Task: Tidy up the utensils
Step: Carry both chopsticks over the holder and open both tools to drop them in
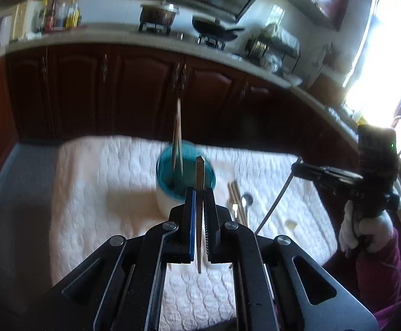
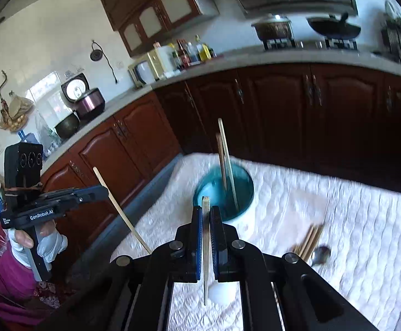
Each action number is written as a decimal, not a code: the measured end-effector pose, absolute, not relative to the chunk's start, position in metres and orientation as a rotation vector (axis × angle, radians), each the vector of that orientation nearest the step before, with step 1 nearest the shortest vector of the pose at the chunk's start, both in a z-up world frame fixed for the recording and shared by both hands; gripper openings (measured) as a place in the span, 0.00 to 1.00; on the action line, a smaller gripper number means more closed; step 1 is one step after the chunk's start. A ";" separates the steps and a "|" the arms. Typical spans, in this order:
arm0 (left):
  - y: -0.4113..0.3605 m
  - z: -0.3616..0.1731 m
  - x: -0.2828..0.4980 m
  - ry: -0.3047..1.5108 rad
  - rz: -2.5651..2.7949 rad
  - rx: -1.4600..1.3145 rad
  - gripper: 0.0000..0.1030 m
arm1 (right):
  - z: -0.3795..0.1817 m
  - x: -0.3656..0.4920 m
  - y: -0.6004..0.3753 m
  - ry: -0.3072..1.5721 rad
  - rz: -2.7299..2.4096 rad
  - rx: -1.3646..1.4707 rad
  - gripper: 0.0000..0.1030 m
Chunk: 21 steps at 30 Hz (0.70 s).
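A cup (image 1: 172, 193), white outside and teal inside, stands on a white quilted cloth (image 1: 90, 193) with two wooden chopsticks (image 1: 177, 138) upright in it. My left gripper (image 1: 199, 190) is shut on a wooden chopstick (image 1: 199, 173), raised just in front of the cup. My right gripper (image 2: 206, 208) is shut on a thin pale stick (image 2: 206, 242), also held above the cloth near the cup (image 2: 241, 215). Each view shows the other gripper off to the side: the right gripper (image 1: 294, 167) and the left gripper (image 2: 108, 190). Several chopsticks (image 1: 234, 193) and a metal spoon (image 1: 246, 200) lie right of the cup.
A gloved hand (image 1: 366, 229) and a magenta sleeve (image 1: 379, 275) hold the right gripper's handle. Dark wooden cabinets (image 1: 117, 91) run behind the cloth under a counter (image 1: 90, 31) with bottles, a pot and a wok. A small pale piece (image 1: 290, 224) lies on the cloth at right.
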<state>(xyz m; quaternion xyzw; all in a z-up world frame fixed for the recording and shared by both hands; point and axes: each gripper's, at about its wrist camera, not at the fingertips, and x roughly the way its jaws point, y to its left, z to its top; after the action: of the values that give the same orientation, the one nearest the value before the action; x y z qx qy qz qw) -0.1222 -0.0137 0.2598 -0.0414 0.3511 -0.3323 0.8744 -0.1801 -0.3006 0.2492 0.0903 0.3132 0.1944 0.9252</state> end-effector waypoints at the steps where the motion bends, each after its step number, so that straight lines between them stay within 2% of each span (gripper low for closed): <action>1: -0.015 0.266 -0.120 0.721 -0.690 -0.088 0.04 | 0.258 -0.176 -0.300 0.627 0.399 0.181 0.05; 9: -0.032 0.312 -0.077 0.603 -0.631 -0.078 0.04 | 0.306 -0.137 -0.295 0.543 0.348 0.129 0.05; 21: -0.070 0.279 -0.012 0.604 -0.522 -0.020 0.04 | 0.302 -0.070 -0.295 0.540 0.263 0.112 0.05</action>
<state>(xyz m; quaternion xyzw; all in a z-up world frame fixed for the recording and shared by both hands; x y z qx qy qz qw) -0.0115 -0.0704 0.2788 -0.0099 0.2941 -0.2539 0.9214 -0.0695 -0.2949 0.3017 0.0550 0.2657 0.1297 0.9537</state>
